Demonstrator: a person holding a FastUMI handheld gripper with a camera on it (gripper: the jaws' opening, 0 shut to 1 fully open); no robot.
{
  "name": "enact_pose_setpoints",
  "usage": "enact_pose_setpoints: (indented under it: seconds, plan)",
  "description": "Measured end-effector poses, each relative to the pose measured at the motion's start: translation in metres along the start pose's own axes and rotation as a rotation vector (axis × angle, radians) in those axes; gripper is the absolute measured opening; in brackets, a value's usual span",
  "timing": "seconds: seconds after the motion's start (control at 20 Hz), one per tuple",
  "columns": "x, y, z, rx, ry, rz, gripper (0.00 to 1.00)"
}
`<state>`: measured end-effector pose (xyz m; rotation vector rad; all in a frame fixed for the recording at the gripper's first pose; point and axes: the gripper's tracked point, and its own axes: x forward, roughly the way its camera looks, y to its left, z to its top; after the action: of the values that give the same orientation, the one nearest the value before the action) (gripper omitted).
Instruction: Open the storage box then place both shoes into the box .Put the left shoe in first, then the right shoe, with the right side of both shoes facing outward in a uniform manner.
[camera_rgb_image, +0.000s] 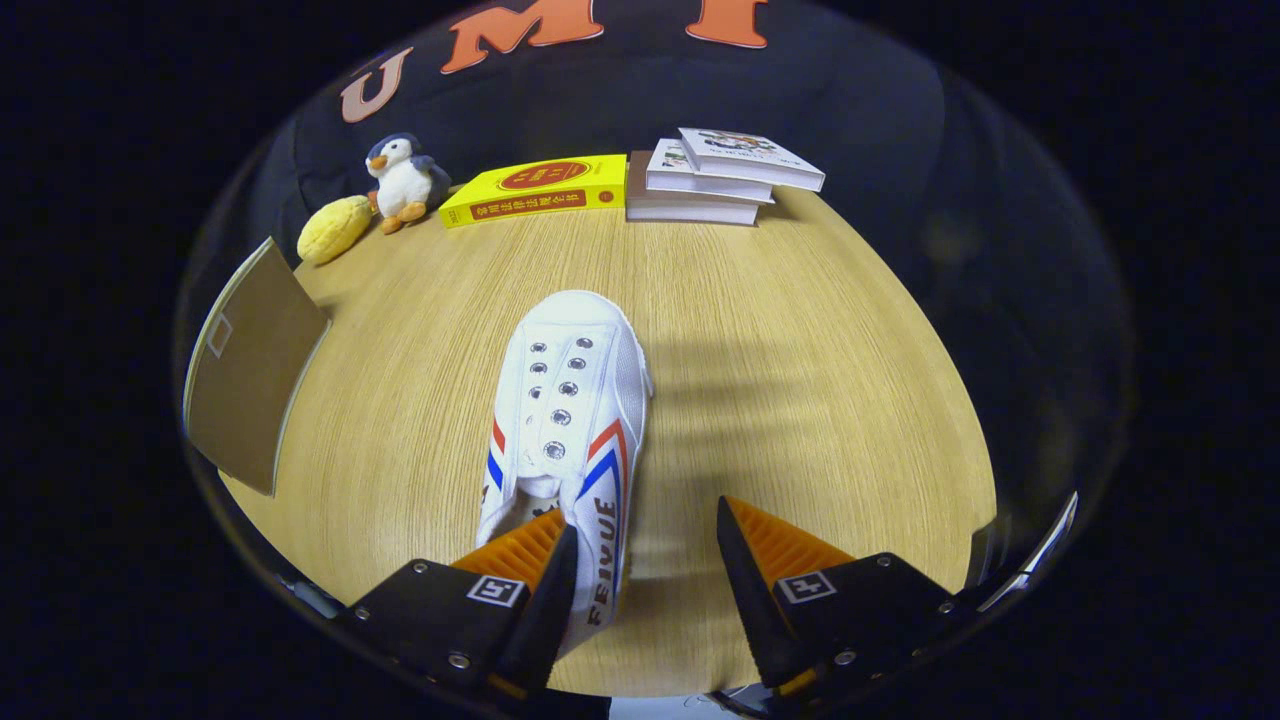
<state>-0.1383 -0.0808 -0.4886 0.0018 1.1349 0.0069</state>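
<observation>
Left of the white canvas shoe with red and blue stripes (570, 420), a brown flap (250, 365) (possibly the box lid); the gripper (645, 545) is spread, one finger inside the shoe's heel opening, apparently unpinched; beyond the shoe, stacked books (715, 175).

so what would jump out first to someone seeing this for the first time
The white shoe lying on the wooden table, toe pointing away, with red and blue stripes on its sides. The gripper is open around the shoe's heel end: one finger sits inside the opening, the other stands apart on the bare table beside it. Beyond the shoe, along the far edge, sit a plush penguin, a yellow book and a stack of books.
</observation>
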Motion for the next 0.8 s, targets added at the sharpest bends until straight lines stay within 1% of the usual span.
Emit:
enact_pose_setpoints:
  seconds: [0.05, 0.1, 0.35, 0.45, 0.6, 0.7, 0.75, 0.8]
  plan:
    - [0.002, -0.001, 0.003, -0.017, -0.017, -0.011, 0.76]
    - [0.004, 0.004, 0.005, -0.018, -0.033, 0.004, 0.75]
    - [0.018, 0.017, 0.009, 0.034, -0.027, 0.113, 0.66]
    - [0.02, 0.018, 0.006, 0.092, -0.004, 0.158, 0.64]
    - [0.024, 0.023, 0.001, 0.253, 0.051, 0.227, 0.58]
    - [0.024, 0.03, 0.001, 0.329, 0.07, 0.27, 0.43]
    - [0.024, 0.028, 0.002, 0.328, 0.058, 0.26, 0.35]
    - [0.021, 0.027, 0.002, 0.315, 0.052, 0.255, 0.33]
